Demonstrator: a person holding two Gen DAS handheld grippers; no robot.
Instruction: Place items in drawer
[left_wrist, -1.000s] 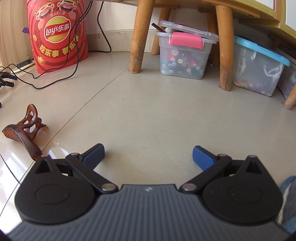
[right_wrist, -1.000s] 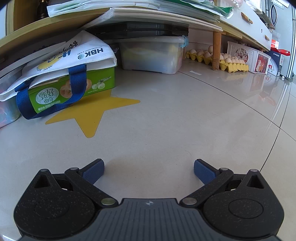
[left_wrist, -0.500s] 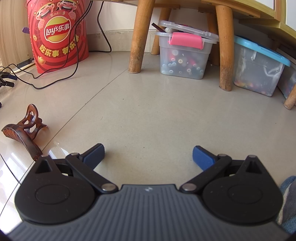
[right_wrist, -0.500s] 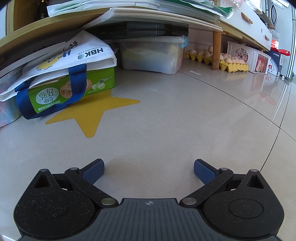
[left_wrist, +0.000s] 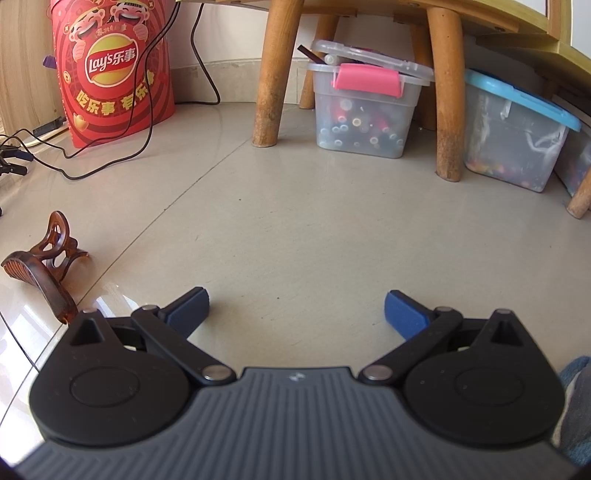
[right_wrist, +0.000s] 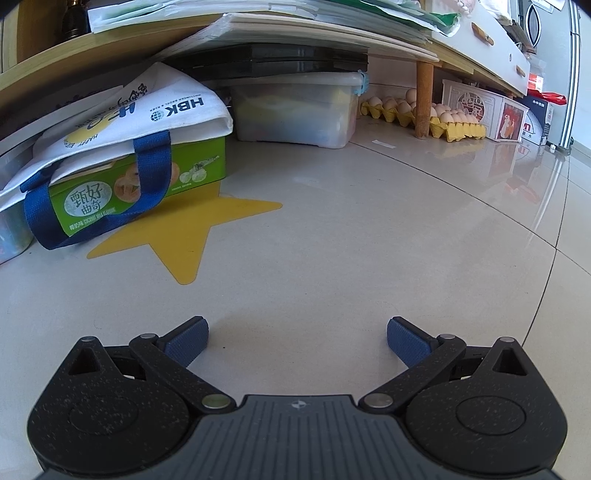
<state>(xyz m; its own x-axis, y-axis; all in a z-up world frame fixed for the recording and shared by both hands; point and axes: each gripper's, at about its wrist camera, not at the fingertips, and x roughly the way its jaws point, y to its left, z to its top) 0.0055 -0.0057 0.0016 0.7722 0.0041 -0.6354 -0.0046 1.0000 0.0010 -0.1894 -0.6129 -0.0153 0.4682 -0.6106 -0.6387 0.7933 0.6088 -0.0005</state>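
A brown tortoiseshell hair claw clip (left_wrist: 46, 264) lies on the tiled floor at the left of the left wrist view, just left of my left gripper (left_wrist: 297, 308). The left gripper is open and empty, low over the floor. My right gripper (right_wrist: 297, 338) is open and empty too, low over bare floor in front of a yellow star sticker (right_wrist: 184, 236). No drawer shows in either view.
Left wrist view: a red Lay's bag (left_wrist: 112, 70), black cables (left_wrist: 107, 162), wooden stool legs (left_wrist: 271, 74), clear storage boxes (left_wrist: 364, 107). Right wrist view: a green biscuit box under a white HBK bag (right_wrist: 125, 162), a plastic bin (right_wrist: 295, 109), egg trays (right_wrist: 424, 118) under a low shelf.
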